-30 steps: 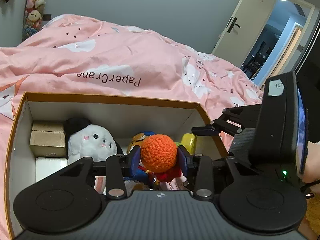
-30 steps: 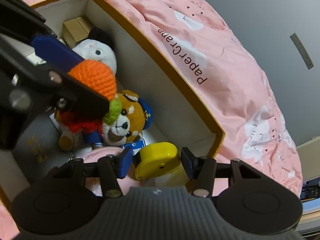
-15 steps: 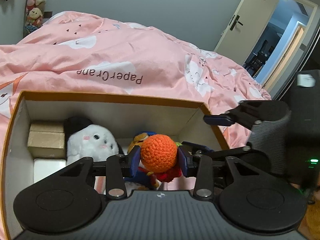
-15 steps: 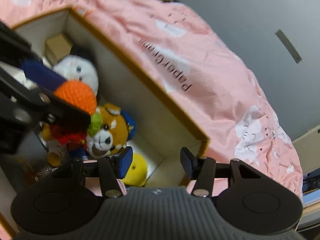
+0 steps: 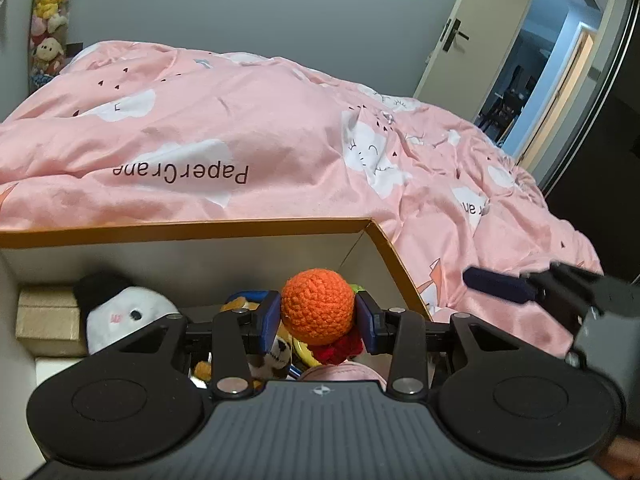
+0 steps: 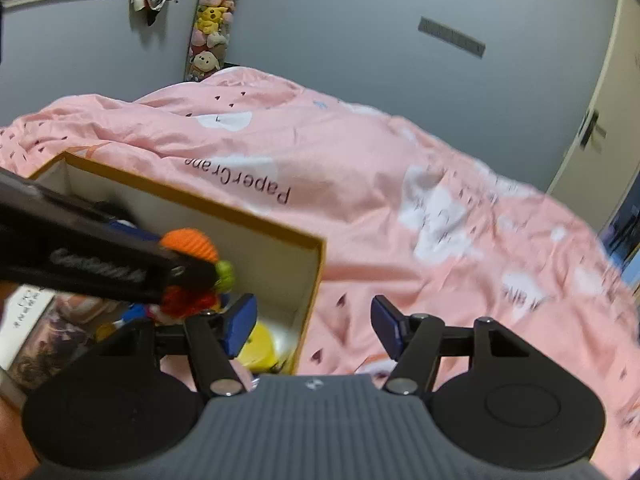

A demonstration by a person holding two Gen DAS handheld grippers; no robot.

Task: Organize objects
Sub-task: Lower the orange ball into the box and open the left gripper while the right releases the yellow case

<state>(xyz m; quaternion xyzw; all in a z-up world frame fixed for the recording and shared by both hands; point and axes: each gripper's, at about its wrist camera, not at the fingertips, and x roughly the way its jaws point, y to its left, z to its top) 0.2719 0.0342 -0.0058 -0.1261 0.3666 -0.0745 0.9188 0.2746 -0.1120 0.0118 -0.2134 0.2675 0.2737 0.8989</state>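
Note:
My left gripper [image 5: 318, 314] is shut on an orange crochet doll [image 5: 318, 306] by its round head, holding it over the open orange-rimmed box [image 5: 200, 227]. The doll [image 6: 192, 244] also shows in the right wrist view, with its red body hanging below. My right gripper [image 6: 314, 322] is open and empty, raised beside the box's right wall [image 6: 310, 300]. In the box lie a white plush with a black ear [image 5: 120, 312], a bear plush [image 5: 280, 350] and a yellow toy [image 6: 262, 346].
The box rests on a bed with a pink quilt [image 5: 280, 152]. A tan carton [image 5: 44, 318] sits in the box's left end. An open door [image 5: 480, 28] is at the far right. Plush toys [image 6: 208, 40] hang on the far wall.
My right gripper let go of the yellow toy in the box, opened, and lifted up and out to the right. My left gripper kept hold of the orange doll and rose slightly.

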